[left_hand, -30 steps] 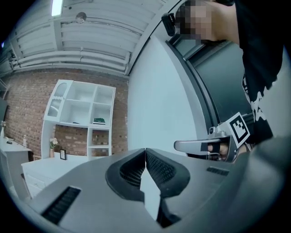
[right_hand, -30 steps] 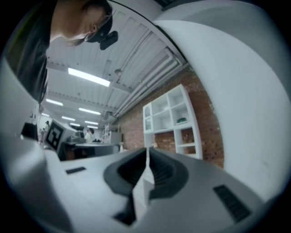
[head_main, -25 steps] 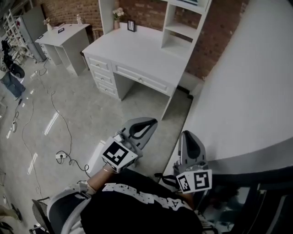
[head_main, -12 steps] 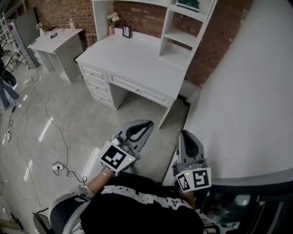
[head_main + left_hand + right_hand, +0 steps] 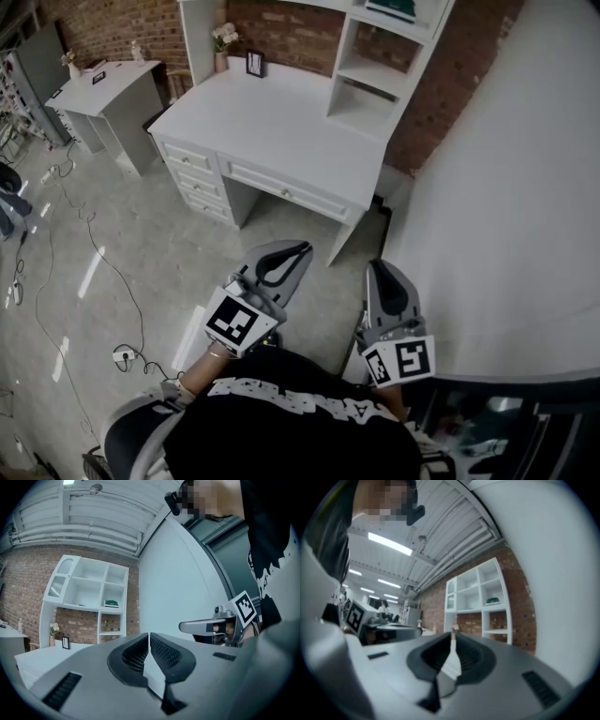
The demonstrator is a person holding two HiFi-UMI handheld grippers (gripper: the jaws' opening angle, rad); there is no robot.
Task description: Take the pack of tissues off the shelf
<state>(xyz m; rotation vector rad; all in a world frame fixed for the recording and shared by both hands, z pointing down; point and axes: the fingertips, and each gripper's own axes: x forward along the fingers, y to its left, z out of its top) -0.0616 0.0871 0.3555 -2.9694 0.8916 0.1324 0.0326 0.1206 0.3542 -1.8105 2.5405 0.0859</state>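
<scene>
1. Green pack of tissues (image 5: 388, 8) lies on an upper shelf (image 5: 345, 47) above the desk (image 5: 272, 122), well apart from both grippers.
2. Left hand-held gripper (image 5: 292, 255) and right hand-held gripper (image 5: 386, 277) are both clenched and empty.
3. The approach looks to be in hand. Next: close in, open one gripper, reach for the pack.

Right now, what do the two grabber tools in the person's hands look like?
Both are light grey and rounded, narrowing toward the front. The left gripper and the right gripper each have dark, ribbed jaws. Each carries a white cube with black square markers at the back. The person wears a black top with white lettering.
</scene>
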